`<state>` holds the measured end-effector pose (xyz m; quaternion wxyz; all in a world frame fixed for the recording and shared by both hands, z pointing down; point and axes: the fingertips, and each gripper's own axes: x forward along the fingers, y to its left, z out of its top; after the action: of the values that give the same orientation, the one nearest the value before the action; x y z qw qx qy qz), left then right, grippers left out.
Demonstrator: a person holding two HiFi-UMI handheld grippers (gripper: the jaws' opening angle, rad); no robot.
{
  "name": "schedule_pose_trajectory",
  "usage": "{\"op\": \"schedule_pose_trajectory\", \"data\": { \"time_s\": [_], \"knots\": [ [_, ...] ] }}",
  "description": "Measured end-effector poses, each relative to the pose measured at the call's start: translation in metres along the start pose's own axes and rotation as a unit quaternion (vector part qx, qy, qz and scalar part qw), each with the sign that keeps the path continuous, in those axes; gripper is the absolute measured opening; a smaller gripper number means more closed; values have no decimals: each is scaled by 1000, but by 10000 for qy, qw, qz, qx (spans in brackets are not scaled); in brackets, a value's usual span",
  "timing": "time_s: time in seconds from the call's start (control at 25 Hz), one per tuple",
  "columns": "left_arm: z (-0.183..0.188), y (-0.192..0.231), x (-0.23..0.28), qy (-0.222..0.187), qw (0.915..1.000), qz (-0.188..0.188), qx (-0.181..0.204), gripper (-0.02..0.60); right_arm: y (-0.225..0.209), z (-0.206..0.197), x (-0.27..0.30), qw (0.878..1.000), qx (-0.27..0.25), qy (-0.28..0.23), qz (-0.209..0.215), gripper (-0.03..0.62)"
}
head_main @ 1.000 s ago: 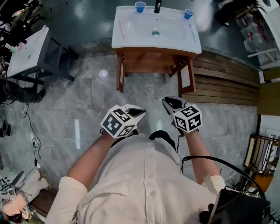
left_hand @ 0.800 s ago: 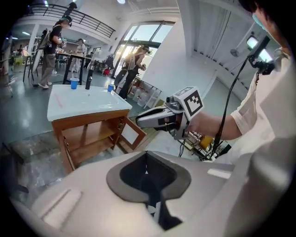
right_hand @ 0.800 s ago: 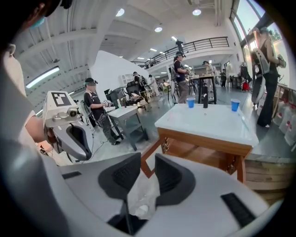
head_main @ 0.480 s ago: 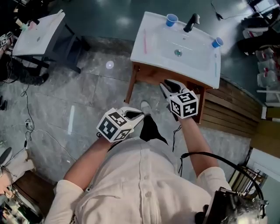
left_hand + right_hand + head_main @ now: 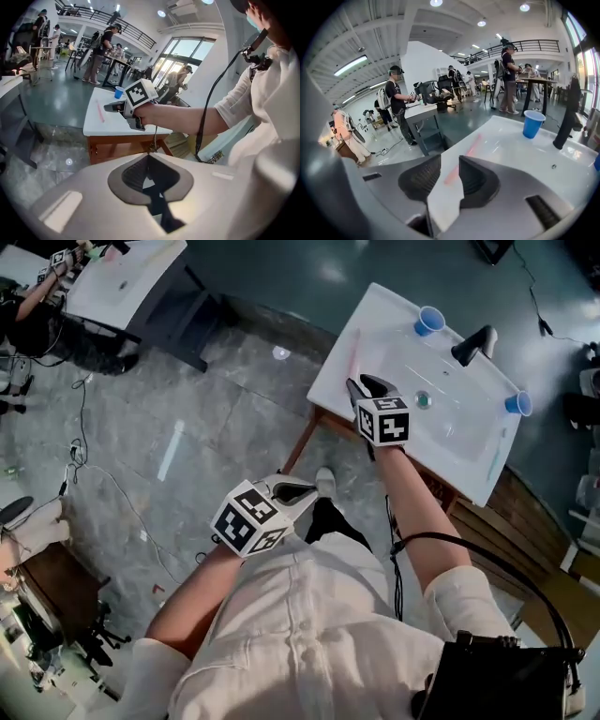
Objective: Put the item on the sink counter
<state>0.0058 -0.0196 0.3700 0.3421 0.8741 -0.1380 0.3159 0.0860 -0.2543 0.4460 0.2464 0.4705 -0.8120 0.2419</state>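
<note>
My right gripper [image 5: 450, 161] has its jaws apart, having just been opening, and nothing is clamped in them; through the gap I see only white counter [image 5: 386, 313] and a pink stick [image 5: 354, 351] lying flat on it just ahead. My left gripper [image 5: 147, 157] has its jaws together at the tips on nothing, hanging low near my body above the floor, well apart from the sink. From the head view the right gripper hovers over the counter's left front part, with the stick's near end just beside its tips; I cannot tell whether the tips touch the surface. I take the stick for the task's item, probably a toothbrush, and it already rests on the counter along the left edge, clear of the basin. I judge it light, thin and stiff, likely smooth plastic, so it should slide easily on the glossy top and could skate off that edge if nudged sideways. If I must regrip it, I would straddle the handle near its middle, jaws across its width and tips down close to the counter, and close gently. Farther out stand a blue cup [image 5: 429, 320], the black faucet [image 5: 473, 343] and a second cup [image 5: 517, 403].
</note>
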Motion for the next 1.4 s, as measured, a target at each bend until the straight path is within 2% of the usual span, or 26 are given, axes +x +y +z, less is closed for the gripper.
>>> {"op": "schedule_pose_trajectory", "data": {
  "time_s": [0.32, 0.52, 0.64, 0.76, 1.08, 1.4],
  "knots": [
    [17, 20, 7, -201, 9981, 335, -483, 6, -21, -6, 57, 9989, 78, 387, -259, 130],
    [21, 25, 13, -221, 9975, 364, -555, 6, -25, -16, 68, 9978, -44, 559, -355, 129],
    [21, 24, 14, -249, 9974, 354, -582, 6, -28, -18, 66, 9977, -54, 565, -365, 105],
    [23, 24, 15, -238, 9976, 336, -560, 6, -35, -19, 64, 9976, -13, 550, -419, 47],
    [20, 20, 7, -229, 9985, 281, -414, 6, -35, -20, 49, 9981, 111, 476, -372, 43],
    [10, 0, -6, -213, 9998, -2, 25, 6, -27, -30, -5, 9973, 439, 266, -521, 43]
  ]
}}
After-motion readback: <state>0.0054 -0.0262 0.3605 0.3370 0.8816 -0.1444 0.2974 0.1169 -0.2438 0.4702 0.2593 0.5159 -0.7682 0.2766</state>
